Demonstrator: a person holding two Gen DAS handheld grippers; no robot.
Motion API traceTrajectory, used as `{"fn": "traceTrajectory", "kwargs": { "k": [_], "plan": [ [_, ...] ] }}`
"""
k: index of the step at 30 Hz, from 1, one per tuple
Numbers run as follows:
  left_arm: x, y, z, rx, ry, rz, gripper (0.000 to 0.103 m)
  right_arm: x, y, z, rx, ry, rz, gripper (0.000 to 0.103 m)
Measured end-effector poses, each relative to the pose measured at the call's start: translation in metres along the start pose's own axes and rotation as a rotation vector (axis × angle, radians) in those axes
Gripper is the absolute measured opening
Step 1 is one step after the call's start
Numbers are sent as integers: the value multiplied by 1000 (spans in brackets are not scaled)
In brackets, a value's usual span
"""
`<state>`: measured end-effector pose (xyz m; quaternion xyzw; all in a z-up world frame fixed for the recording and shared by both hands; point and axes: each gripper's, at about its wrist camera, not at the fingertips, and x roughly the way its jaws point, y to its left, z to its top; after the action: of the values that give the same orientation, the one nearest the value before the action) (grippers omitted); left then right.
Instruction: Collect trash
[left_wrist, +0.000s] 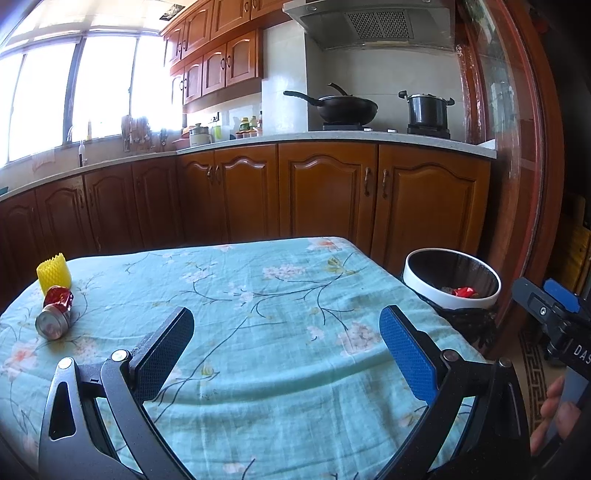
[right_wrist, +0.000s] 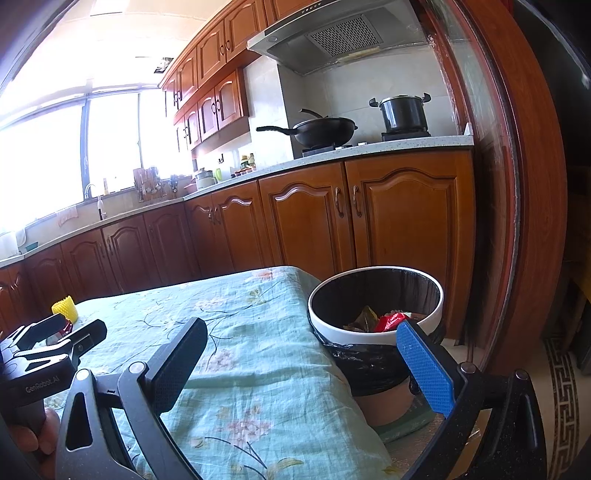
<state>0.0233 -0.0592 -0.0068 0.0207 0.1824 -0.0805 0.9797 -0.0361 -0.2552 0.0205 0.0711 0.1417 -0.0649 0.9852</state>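
The bench (left_wrist: 258, 295), under a floral cloth, fills the lower frame. At right the bin (left_wrist: 413, 280) already holds wrappers. At far left three pieces likely remain: yellow foam sleeve (left_wrist: 53, 275), red wrapper (left_wrist: 59, 297), small tin (left_wrist: 51, 325). Left claw (left_wrist: 286, 354) and right claw (right_wrist: 301, 365) both gape wide, empty.

I'm seeing a soft, wrinkled cloth (left_wrist: 258, 314) covering the table, glossy wood cabinets (left_wrist: 325, 192), a shiny metal can (left_wrist: 53, 323), and crinkled red foil (left_wrist: 59, 297).
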Motion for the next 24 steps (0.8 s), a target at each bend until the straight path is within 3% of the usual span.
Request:
{"fn": "traceTrajectory", "kwargs": {
  "k": [24],
  "plan": [
    [1, -2, 0, 10, 8, 0, 103, -4, 4, 1, 11, -4, 13, 103]
  ]
}}
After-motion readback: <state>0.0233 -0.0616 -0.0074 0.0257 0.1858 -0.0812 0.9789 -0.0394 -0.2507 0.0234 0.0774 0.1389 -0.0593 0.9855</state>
